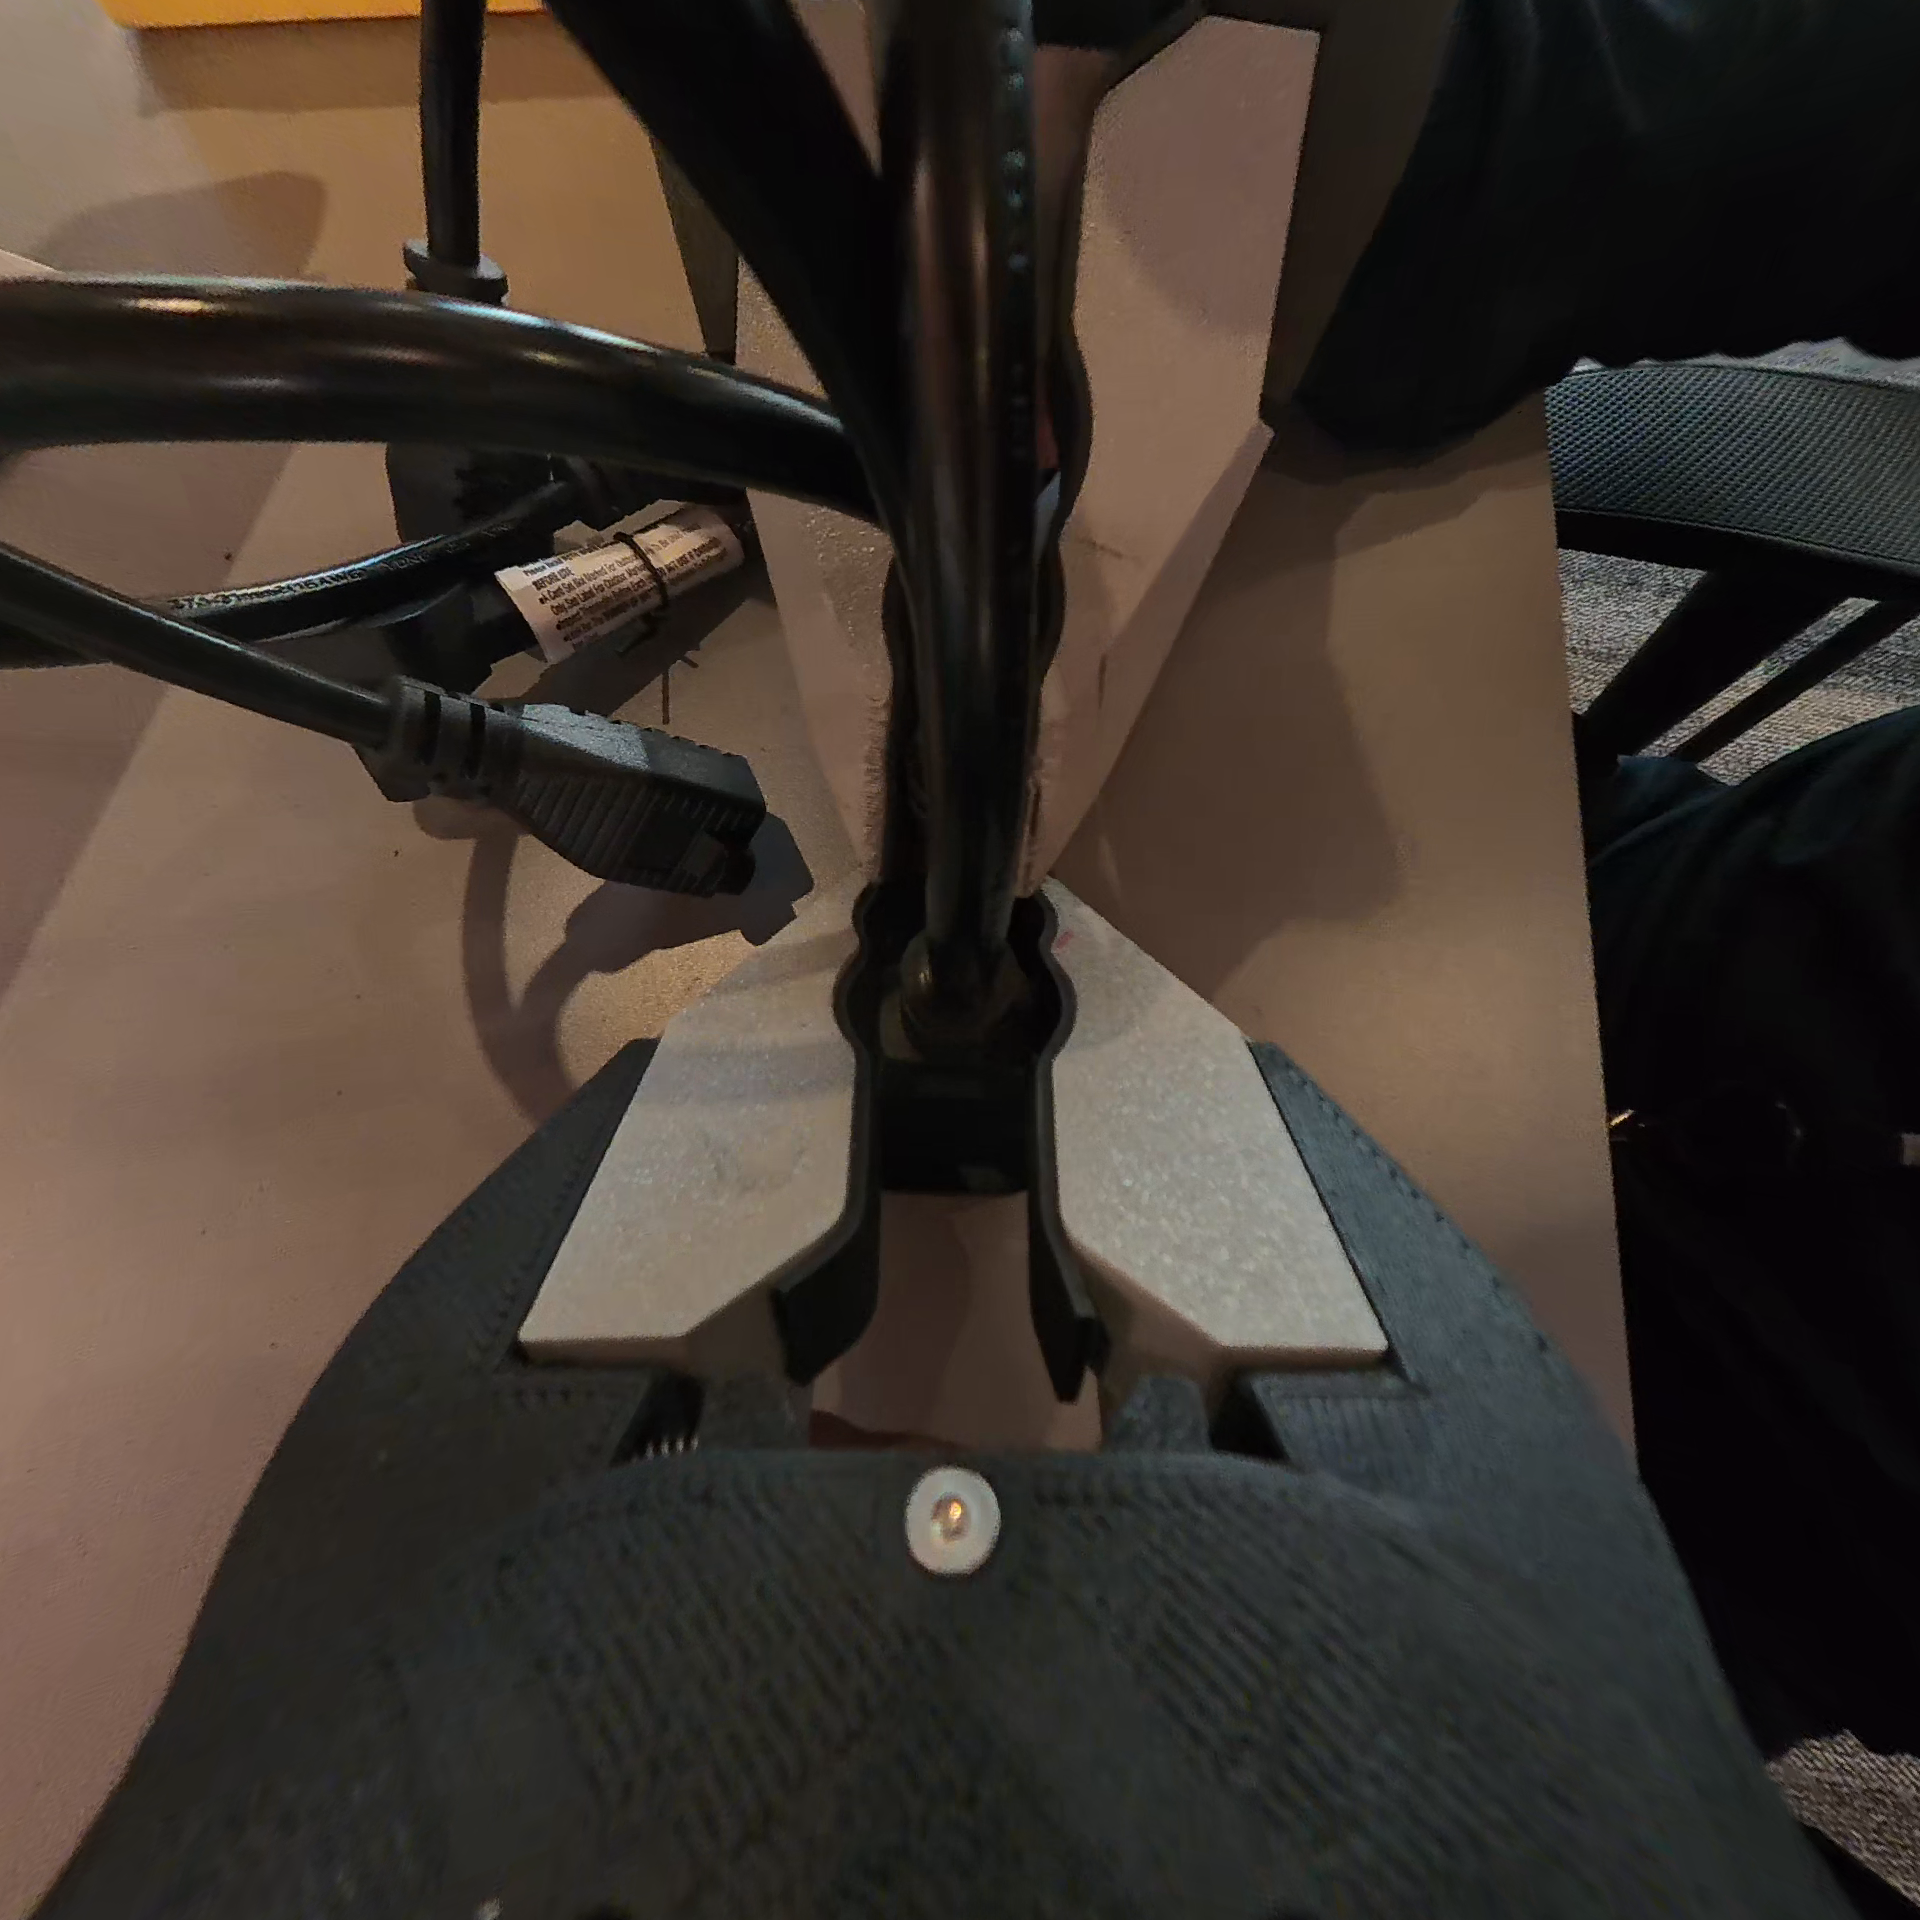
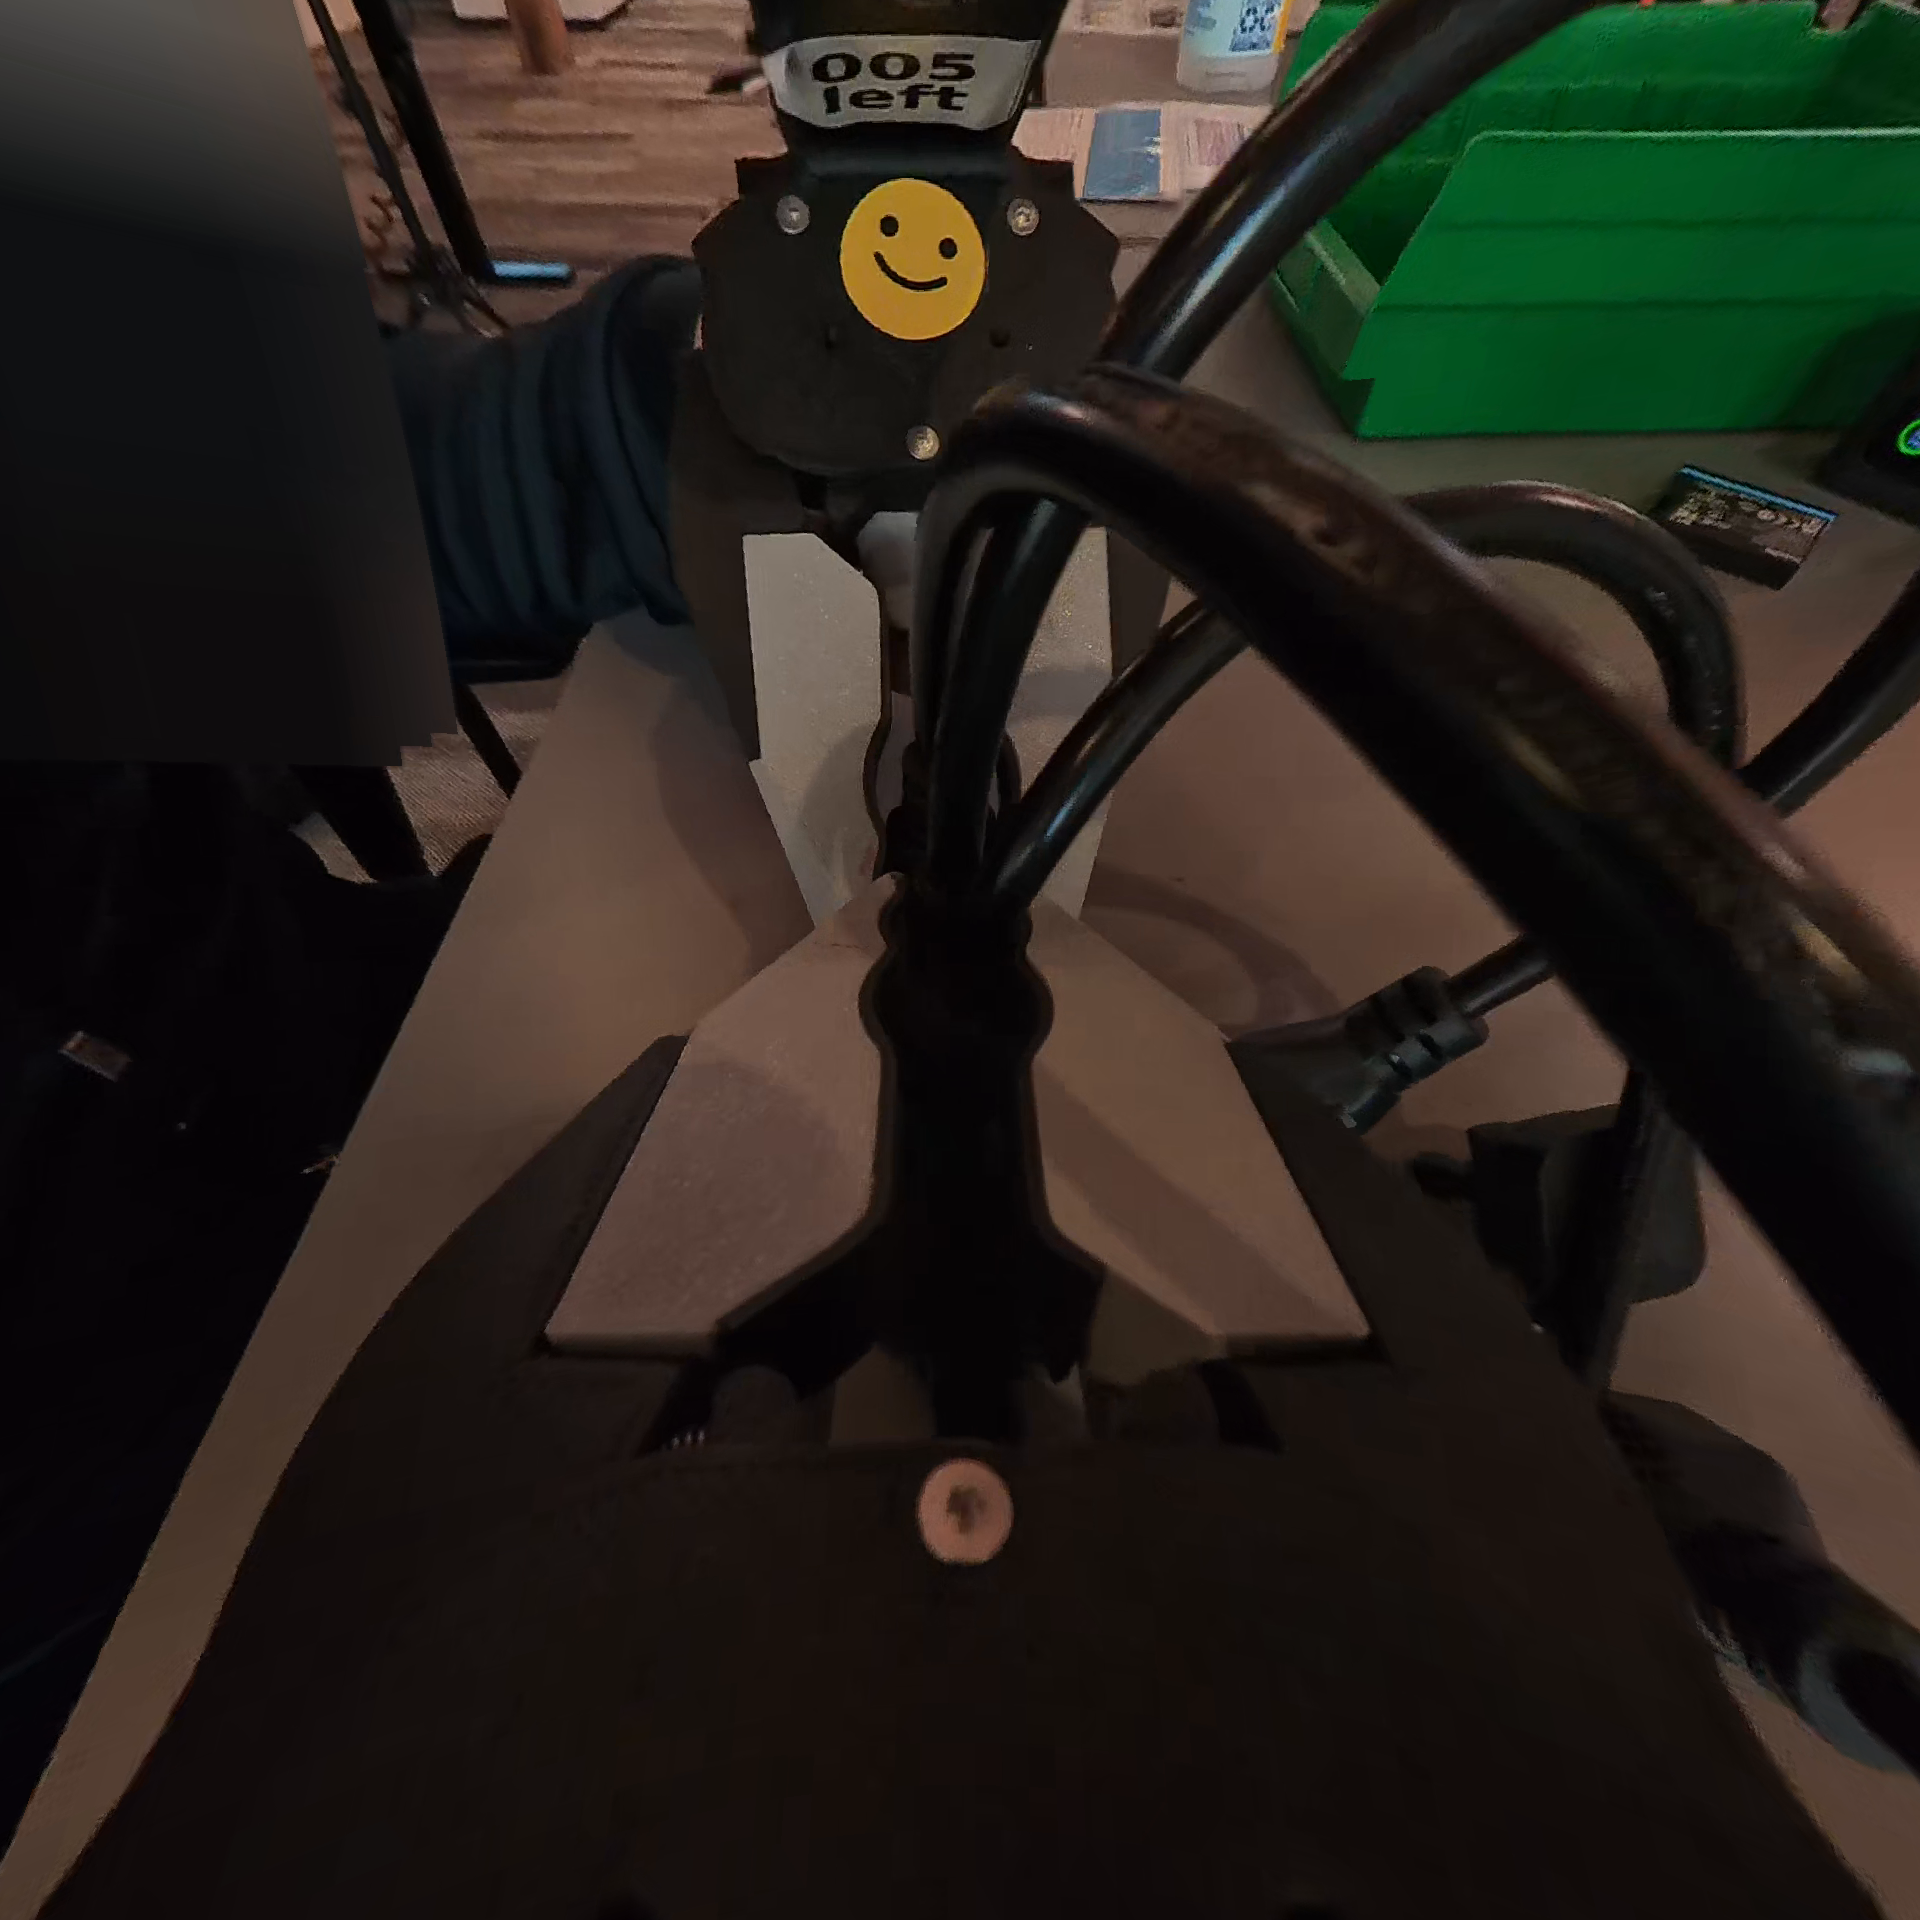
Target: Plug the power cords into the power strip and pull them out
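Two handheld grippers face each other tip to tip over a tan table [image 1: 260, 1091], at the centre of both views.

In the left wrist view, the left gripper [image 1: 961, 987] sits at lower centre. Its jaws are partly closed, and its pale fingers [image 1: 727, 1143] clamp a black plug body with a black power cord [image 1: 961, 520] rising from it toward the top of the frame. A second, free plug [image 1: 623, 800] lies on the table at centre left, its cord trailing off the left edge. More looped black cable and a white tag [image 1: 613, 571] lie behind it in the upper left.

In the right wrist view, the right gripper [image 2: 961, 935] fills the lower centre. Its jaws look closed on a black connector in line with the same cord, though the dark picture hides exactly where the pads press. Thick black cords [image 2: 1455, 644] arc across the right half, and a green bin [image 2: 1610, 260] stands at upper right.

The power strip itself cannot be made out clearly in either view.

As a judgement, the step in hand looks like joining or separating one cord's connection, with one end gripped in each tool. The next move probably calls for a straight push or pull along the cord's line, with both grips held firm and no twisting, and with the loose loops kept clear of the tips.
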